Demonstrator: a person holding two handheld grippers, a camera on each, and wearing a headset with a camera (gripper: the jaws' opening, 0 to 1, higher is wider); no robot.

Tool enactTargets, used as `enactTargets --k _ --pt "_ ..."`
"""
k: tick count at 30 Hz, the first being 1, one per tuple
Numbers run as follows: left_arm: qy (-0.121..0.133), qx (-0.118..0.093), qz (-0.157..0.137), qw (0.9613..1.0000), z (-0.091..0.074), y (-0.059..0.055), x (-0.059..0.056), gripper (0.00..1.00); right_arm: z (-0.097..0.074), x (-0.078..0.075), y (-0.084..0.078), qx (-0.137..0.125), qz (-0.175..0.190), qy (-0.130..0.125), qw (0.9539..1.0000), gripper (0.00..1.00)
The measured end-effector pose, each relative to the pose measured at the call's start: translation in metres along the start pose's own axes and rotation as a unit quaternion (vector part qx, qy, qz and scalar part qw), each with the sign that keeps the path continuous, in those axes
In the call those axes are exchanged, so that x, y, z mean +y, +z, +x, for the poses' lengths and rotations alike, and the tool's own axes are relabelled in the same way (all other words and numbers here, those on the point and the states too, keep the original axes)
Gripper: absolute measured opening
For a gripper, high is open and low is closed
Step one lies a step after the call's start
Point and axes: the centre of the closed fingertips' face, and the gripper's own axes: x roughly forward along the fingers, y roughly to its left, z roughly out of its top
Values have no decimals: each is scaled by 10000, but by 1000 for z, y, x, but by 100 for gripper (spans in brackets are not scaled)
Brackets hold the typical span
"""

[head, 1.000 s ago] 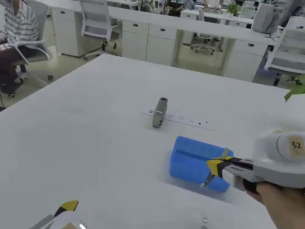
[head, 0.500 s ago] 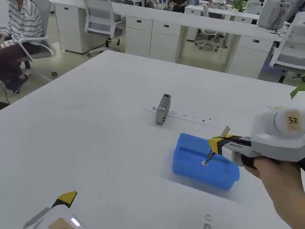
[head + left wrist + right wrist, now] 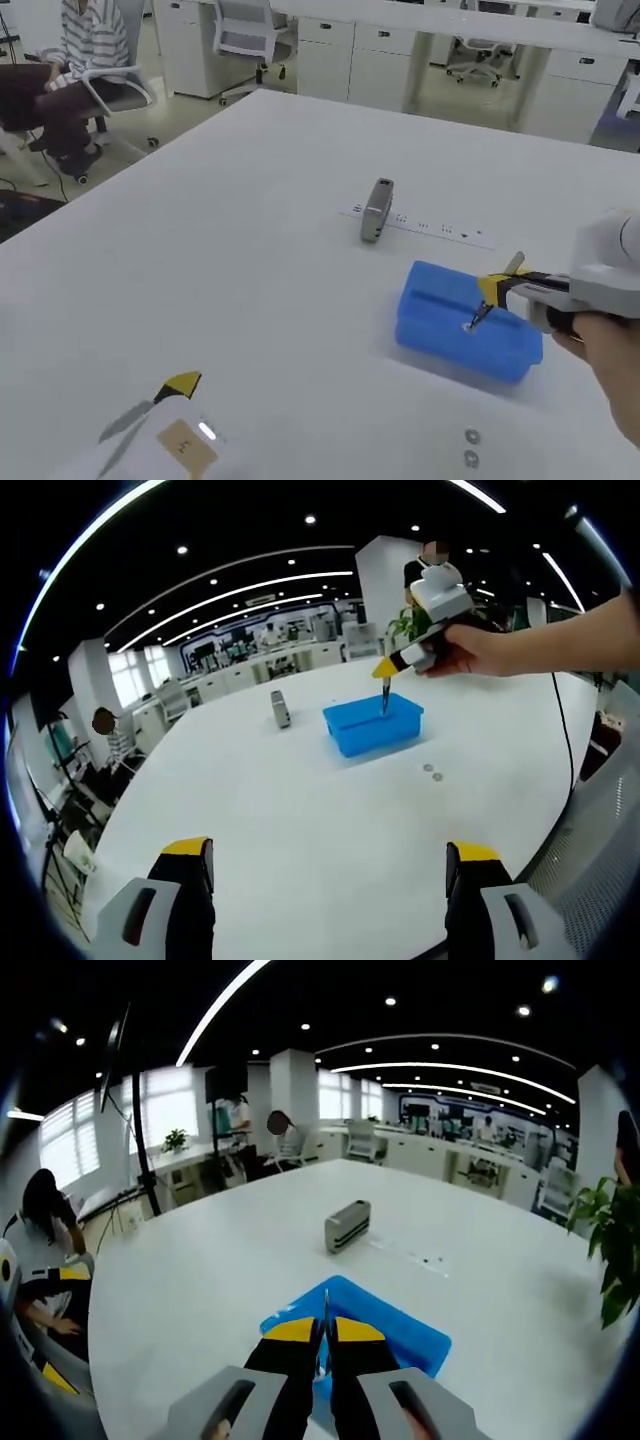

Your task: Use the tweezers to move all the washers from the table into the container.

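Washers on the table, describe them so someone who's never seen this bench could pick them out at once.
Start with the big white table and find the blue container toward its right side. On the bare tabletop on the near side of that container lie two washers close together. They are tiny flat metal rings, far smaller than the grey block beyond the container.

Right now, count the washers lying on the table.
2. One washer and a second washer lie close together on the bare table, nearer the person than the blue container. Any inside the container, or at the tip of the tweezers, cannot be made out.
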Motion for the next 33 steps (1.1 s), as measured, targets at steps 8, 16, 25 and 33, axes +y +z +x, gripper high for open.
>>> enactTargets --k 8,16,25,33 --pt "-27 28 33 10000 1 -2 -2 99 10 -7 0 -61 118 -32 9999 0" --pt "-68 105 -42 9999 2 -4 -2 99 25 -8 -7 -11 173 -1 9998 1" --pt "-120 177 10 9998 3 -7 -5 99 37 -5 -20 143 131 65 9998 1" --pt "-140 263 39 9995 4 -9 -7 98 45 -4 -24 150 112 100 9998 1"
